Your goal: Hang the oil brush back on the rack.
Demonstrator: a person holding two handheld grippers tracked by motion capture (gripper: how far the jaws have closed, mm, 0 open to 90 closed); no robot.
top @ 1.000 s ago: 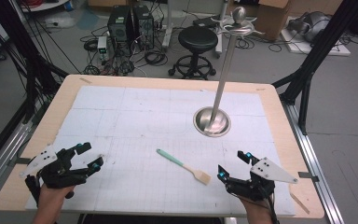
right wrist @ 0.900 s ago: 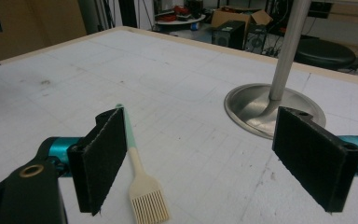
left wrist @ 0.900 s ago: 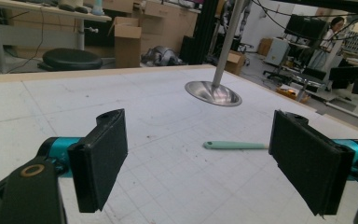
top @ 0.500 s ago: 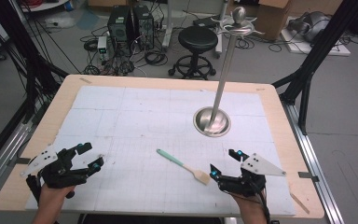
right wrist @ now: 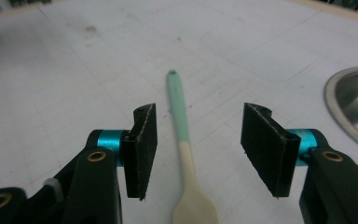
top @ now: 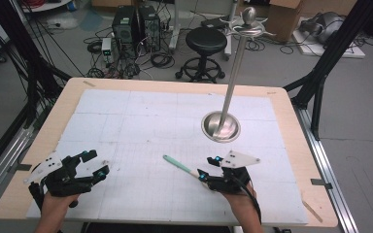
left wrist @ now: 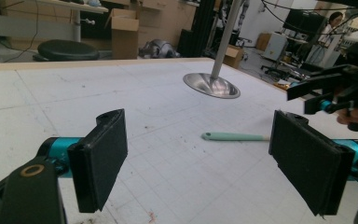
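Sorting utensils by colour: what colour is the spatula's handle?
Mint green handle, cream toward the blade; the right gripper view shows it best.

The spatula [right wrist: 185,154] has a mint-green handle and a cream wooden blade. Both grippers are black with turquoise collars and pale grey top plates: the left gripper [top: 93,163] at seven o'clock, the right gripper [top: 208,168] at five. A white, faintly gridded mat [top: 141,121] covers the light wooden table [top: 291,145]. The stand [top: 222,125] is shiny silver.

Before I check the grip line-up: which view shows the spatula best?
The right gripper view: the spatula lies close-up, handle to blade, between the claw's open jaws. The high view shows it small, its blade hidden by the claw; the left gripper view shows just the handle.
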